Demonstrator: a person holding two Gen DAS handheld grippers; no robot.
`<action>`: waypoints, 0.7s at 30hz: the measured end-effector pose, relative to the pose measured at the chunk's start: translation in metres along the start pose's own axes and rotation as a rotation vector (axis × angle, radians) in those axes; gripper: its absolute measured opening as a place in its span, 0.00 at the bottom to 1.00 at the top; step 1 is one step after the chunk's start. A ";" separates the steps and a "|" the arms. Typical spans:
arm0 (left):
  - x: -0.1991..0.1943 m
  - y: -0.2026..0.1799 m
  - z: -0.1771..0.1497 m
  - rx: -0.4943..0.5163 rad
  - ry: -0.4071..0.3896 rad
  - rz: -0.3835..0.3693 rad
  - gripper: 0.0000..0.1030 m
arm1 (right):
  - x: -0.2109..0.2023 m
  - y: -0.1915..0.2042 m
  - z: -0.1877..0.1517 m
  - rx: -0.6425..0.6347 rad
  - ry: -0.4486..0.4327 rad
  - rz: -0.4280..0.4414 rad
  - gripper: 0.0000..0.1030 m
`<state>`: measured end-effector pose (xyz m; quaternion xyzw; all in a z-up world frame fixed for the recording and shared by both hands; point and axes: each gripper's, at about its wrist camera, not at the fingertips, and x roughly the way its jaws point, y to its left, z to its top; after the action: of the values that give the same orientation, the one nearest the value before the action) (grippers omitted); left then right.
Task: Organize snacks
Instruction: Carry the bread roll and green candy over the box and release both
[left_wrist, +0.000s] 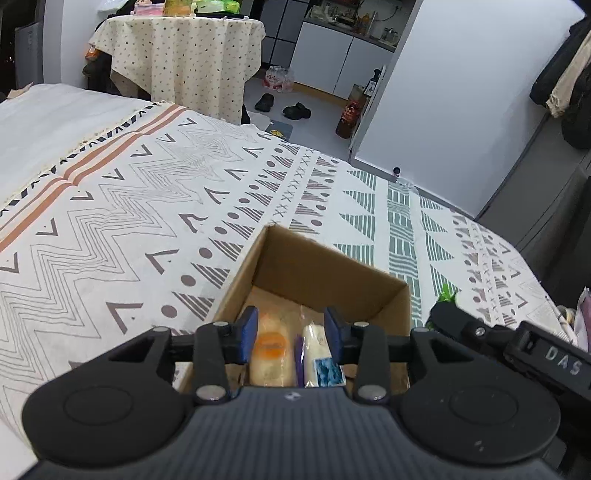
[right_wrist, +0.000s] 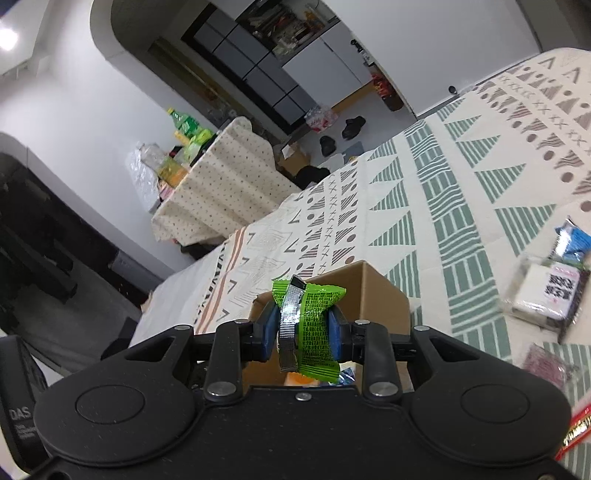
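Overhead, the left tool (left_wrist: 290, 332) hangs above an open cardboard box (left_wrist: 325, 266) that sits on a bed covered with a patterned blanket (left_wrist: 147, 206). Its blue pads are spread apart with nothing pinched between them; under the gap, two wrapped snacks lie on the box floor: a pale packet with an orange label (left_wrist: 271, 349) and, just beside it, a white packet with a blue end (left_wrist: 319, 354). The right tool (right_wrist: 303, 326) pinches a green snack packet (right_wrist: 314, 325) with a silver seam, held upright near the box (right_wrist: 373, 291), whose corner shows behind it. Further right on the blanket (right_wrist: 461, 177) lie more snacks, well apart from the box: a clear-wrapped white packet with dark print (right_wrist: 546, 295) and a blue one (right_wrist: 574, 240) behind it.
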<state>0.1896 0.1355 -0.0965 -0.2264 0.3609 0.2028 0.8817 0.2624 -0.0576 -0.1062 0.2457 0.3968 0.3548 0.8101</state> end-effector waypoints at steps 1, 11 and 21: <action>0.000 0.002 0.002 -0.009 0.000 0.004 0.37 | 0.002 0.002 0.002 0.000 0.004 -0.002 0.28; -0.007 0.014 0.007 -0.050 0.016 0.014 0.62 | -0.009 0.001 0.007 0.005 0.022 -0.064 0.48; -0.017 -0.004 -0.005 -0.041 0.030 -0.016 0.86 | -0.061 -0.015 0.007 -0.037 0.013 -0.133 0.58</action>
<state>0.1782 0.1259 -0.0863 -0.2501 0.3681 0.1998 0.8729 0.2473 -0.1150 -0.0837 0.2016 0.4107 0.3090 0.8338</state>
